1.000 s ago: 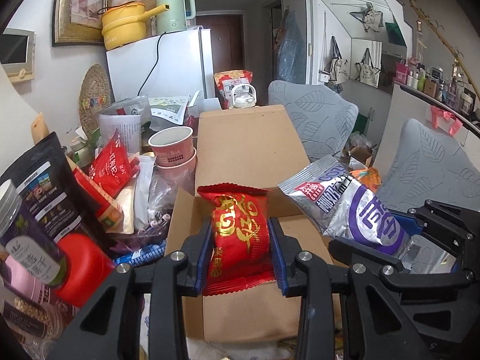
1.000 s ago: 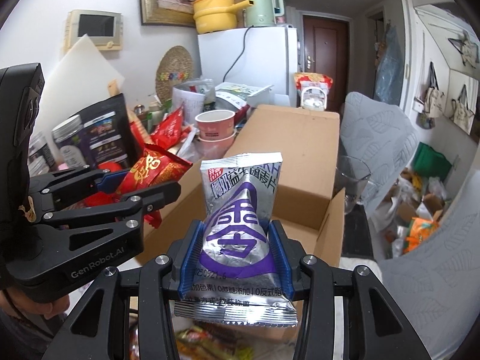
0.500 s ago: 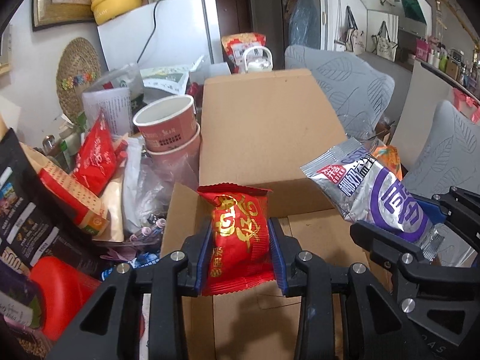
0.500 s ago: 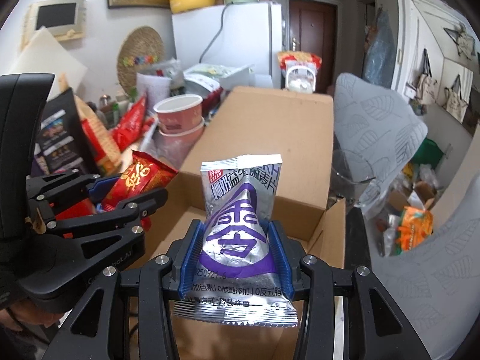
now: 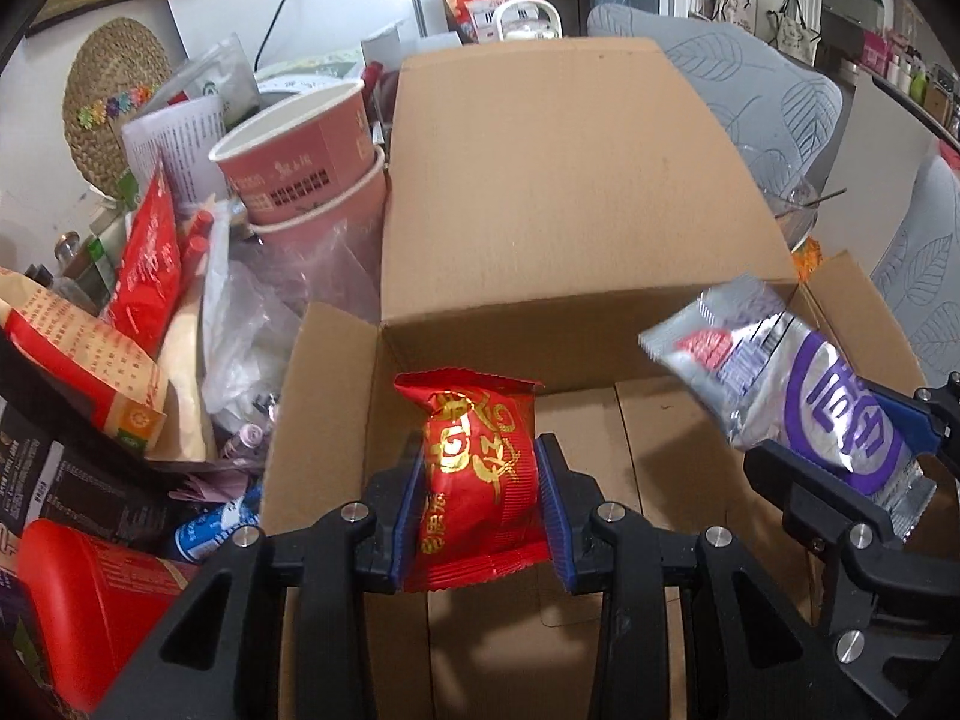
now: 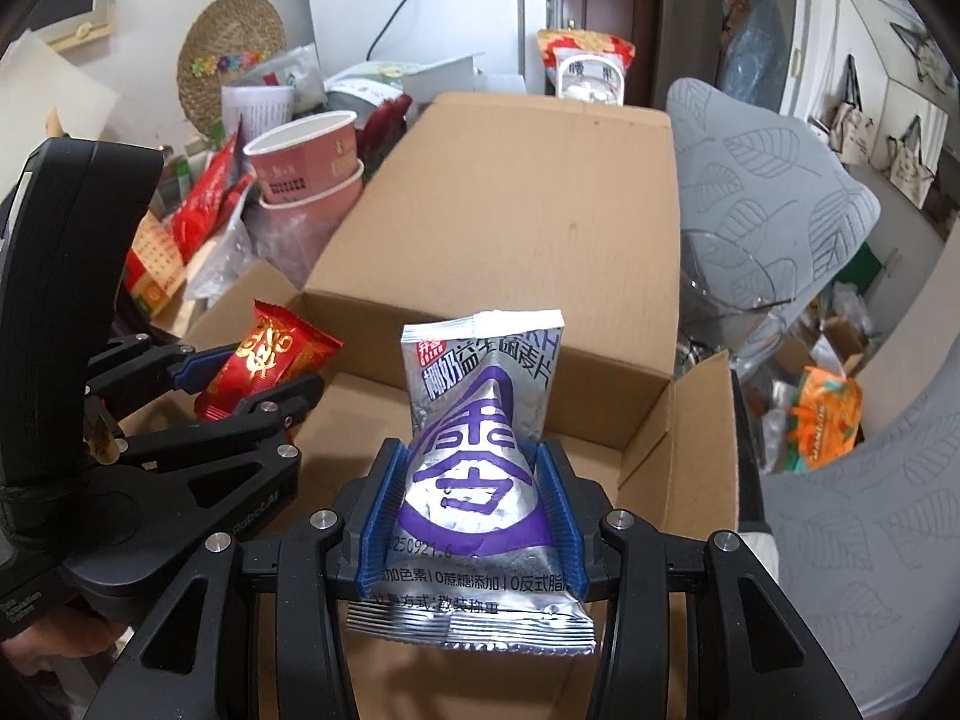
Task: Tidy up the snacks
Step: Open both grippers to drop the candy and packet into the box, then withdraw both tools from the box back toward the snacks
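My left gripper (image 5: 480, 480) is shut on a red snack packet (image 5: 477, 468) with gold print and holds it over the open cardboard box (image 5: 570, 192). From the right wrist view the same red packet (image 6: 270, 360) shows at the left, over the box's left side. My right gripper (image 6: 474, 480) is shut on a silver and purple snack packet (image 6: 480, 420), upright above the box floor (image 6: 570, 510). That silver packet (image 5: 798, 396) appears at the right in the left wrist view, clamped by the right gripper (image 5: 852, 450).
The box's back flap (image 6: 528, 192) stands up behind both packets. Left of the box lies a heap of snacks: stacked pink paper cups (image 5: 306, 162), red packets (image 5: 150, 258), a red tub (image 5: 84, 594). A grey leaf-patterned chair (image 6: 768, 180) stands to the right.
Both grippers have moved forward and down toward the box and tilted downward. The box now fills more of each view. Both packets stay clamped.
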`<action>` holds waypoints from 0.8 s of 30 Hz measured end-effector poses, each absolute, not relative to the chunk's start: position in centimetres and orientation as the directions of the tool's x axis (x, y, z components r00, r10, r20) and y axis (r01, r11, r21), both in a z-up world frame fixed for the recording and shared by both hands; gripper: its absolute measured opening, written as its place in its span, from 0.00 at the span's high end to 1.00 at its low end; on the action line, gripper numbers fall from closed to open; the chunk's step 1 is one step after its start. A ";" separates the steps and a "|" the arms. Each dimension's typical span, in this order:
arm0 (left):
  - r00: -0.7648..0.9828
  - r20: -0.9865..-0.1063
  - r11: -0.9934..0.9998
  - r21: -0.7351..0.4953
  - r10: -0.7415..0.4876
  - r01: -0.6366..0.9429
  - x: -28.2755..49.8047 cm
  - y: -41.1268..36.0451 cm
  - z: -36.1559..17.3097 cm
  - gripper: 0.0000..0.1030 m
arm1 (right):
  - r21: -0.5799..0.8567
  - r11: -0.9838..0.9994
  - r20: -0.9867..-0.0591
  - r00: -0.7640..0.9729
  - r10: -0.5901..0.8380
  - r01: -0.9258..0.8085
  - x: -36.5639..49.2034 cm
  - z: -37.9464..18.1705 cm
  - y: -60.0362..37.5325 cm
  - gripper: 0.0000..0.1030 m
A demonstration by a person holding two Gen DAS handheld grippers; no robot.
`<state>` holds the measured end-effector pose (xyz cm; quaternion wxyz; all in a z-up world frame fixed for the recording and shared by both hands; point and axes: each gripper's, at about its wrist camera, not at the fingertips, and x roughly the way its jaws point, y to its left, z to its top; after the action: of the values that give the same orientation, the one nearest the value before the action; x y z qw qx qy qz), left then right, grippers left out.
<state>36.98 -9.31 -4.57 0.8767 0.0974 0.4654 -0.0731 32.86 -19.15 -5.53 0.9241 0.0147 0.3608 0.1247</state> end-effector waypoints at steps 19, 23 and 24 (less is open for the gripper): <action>0.585 -0.811 0.980 0.100 -0.020 0.172 34.4 -8.2 -1.1 0.42 | 0.099 0.982 -0.626 0.757 0.188 -0.163 29.7 -3.1 -20.8 0.50; 0.612 -0.790 0.981 0.099 -0.026 0.170 33.6 -8.1 0.5 0.42 | 0.091 0.982 -0.599 0.779 0.186 -0.164 28.5 -1.7 -20.7 0.50; 0.618 -0.785 0.981 0.095 -0.030 0.169 33.4 -8.1 0.9 0.42 | 0.091 0.982 -0.595 0.782 0.186 -0.165 28.2 -1.5 -20.7 0.50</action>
<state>33.36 -8.08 0.95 0.8959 0.0801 0.4333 -0.0557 28.24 -20.66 -1.47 0.9438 0.0168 0.3167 0.0931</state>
